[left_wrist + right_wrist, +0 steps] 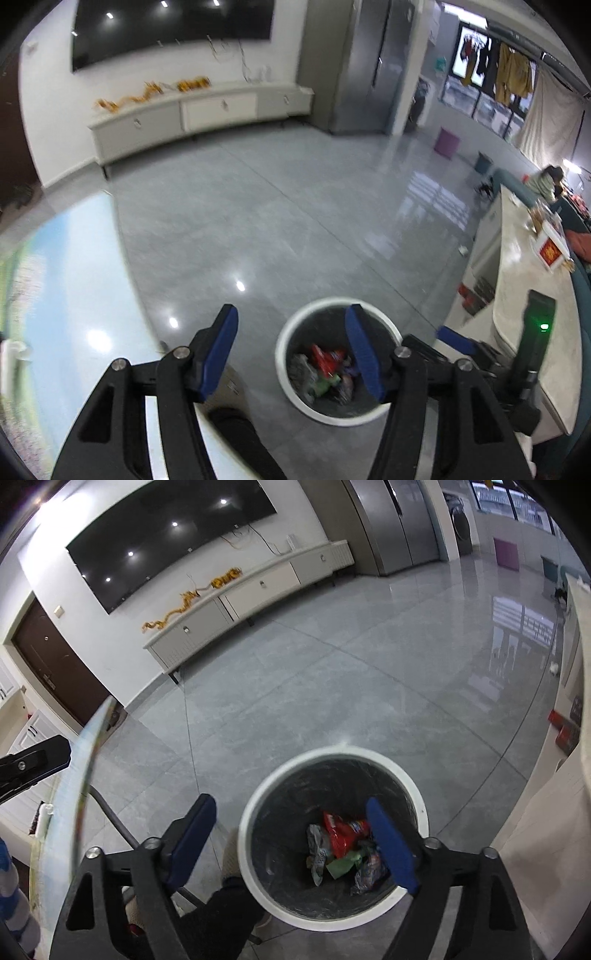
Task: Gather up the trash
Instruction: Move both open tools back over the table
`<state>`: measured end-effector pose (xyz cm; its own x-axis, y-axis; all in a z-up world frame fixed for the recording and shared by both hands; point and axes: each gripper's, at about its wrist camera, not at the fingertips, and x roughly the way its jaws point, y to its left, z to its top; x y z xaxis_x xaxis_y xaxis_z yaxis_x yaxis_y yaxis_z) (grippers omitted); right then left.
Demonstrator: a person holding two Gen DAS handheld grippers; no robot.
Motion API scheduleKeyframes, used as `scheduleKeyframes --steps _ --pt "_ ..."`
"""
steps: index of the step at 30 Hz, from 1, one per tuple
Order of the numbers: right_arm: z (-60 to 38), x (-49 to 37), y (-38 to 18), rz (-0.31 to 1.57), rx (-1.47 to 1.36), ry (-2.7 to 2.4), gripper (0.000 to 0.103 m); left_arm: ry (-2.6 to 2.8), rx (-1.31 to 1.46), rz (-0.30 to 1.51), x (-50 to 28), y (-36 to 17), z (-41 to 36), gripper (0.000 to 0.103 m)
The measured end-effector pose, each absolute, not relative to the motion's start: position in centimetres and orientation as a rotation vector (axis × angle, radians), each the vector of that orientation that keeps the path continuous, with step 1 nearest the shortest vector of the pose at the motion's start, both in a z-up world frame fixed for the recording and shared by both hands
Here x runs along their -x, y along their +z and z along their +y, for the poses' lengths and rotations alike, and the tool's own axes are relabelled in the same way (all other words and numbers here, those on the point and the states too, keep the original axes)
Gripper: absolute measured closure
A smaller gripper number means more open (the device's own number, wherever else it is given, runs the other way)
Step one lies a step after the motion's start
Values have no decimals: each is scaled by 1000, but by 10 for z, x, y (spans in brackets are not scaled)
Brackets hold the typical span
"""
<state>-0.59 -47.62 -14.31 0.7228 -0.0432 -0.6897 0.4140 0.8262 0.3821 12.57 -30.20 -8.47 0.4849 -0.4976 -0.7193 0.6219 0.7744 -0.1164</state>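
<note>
Your left hand-held gripper (291, 350) hangs over the grey floor (295, 206) with its blue fingers (218, 350) spread apart and empty, beside the white-rimmed bin (291, 332). Your right hand-held gripper (295, 840) hovers above the same bin (255, 812), jaws likewise wide and holding nothing. Inside the bin lies the trash (343, 849): a red wrapper on top, with silver and green wrappers under it. A pale surface (532, 295) runs along the right, and a white cabinet (258, 587) lines the far wall under a dark screen (166, 535).
</note>
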Motion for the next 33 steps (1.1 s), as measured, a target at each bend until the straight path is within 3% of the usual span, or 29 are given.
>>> scheduleKeyframes --steps 2,5,22,28,33 --pt "-470 9 -127 693 -532 -268 3 -666 -155 788 -124 -73 -288 44" --pt "-459 14 -103 636 -515 -249 0 -639 -144 769 -120 -57 -266 44" --pt "-357 37 24 333 -389 -26 0 -436 -45 552 -65 21 -120 36" --pt "-300 30 52 324 -289 39 0 -329 11 479 -48 44 -52 28" --pt "-258 16 63 347 -271 124 0 -231 43 424 -37 55 6 27"
